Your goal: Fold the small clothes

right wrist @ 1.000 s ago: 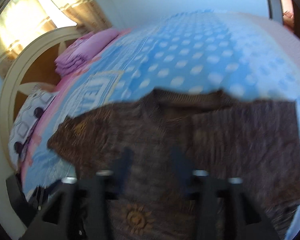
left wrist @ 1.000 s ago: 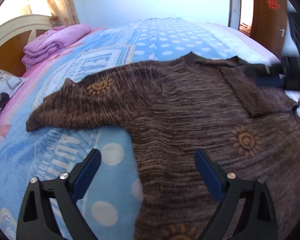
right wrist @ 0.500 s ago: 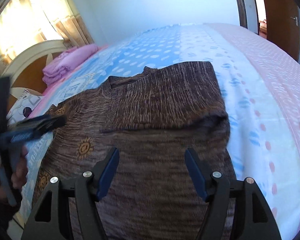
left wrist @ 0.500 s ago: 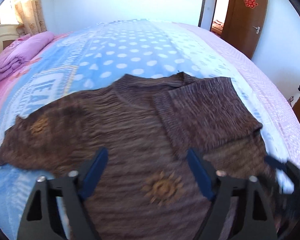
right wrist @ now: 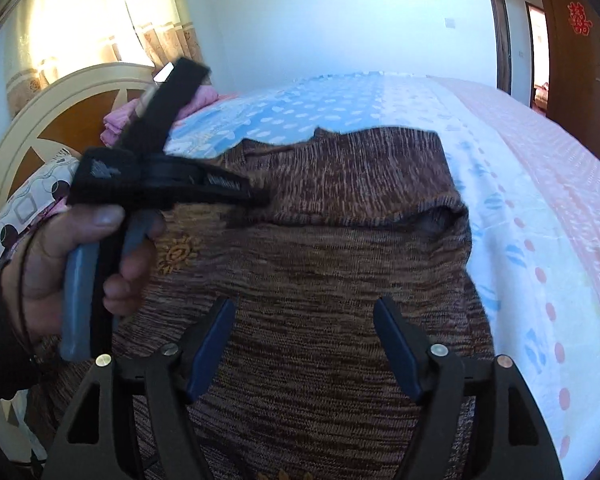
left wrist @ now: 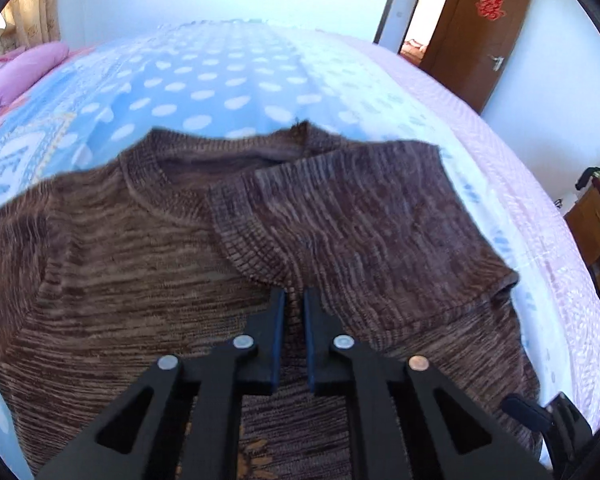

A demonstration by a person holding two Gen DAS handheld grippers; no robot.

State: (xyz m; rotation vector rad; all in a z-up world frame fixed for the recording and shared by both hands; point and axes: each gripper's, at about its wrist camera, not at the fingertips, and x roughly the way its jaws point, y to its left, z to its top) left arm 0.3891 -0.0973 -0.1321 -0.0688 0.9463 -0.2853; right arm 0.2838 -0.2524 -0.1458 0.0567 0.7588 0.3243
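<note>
Sweater: a brown knit sweater (left wrist: pixel 148 280) lies flat on the bed (left wrist: pixel 236 80), neck toward the far side, its right sleeve (left wrist: pixel 360 232) folded in across the chest.
Left tool: the left tool (left wrist: pixel 294 300) sits low over the folded sleeve near its cuff, jaws nearly together with only a thin gap; whether any knit is pinched between them I cannot tell, as the tips blur into the fabric.
Right tool: the right tool (right wrist: pixel 304 320) hovers over the lower body of the sweater, jaws spread wide, holding nothing.
Handling: soft, thick and light by the look of it; it should drape and stretch rather than keep a crease, and it grips the bedding, so lift rather than drag.
Where to hold: take it at firm edges such as the ribbed cuff, hem or shoulder seam; a pinch in the loose middle would probably only pull up a peak.
Writing: 1 red paper character on the door (left wrist: pixel 488 24); the print on the bedspread is too blurred to read.
</note>
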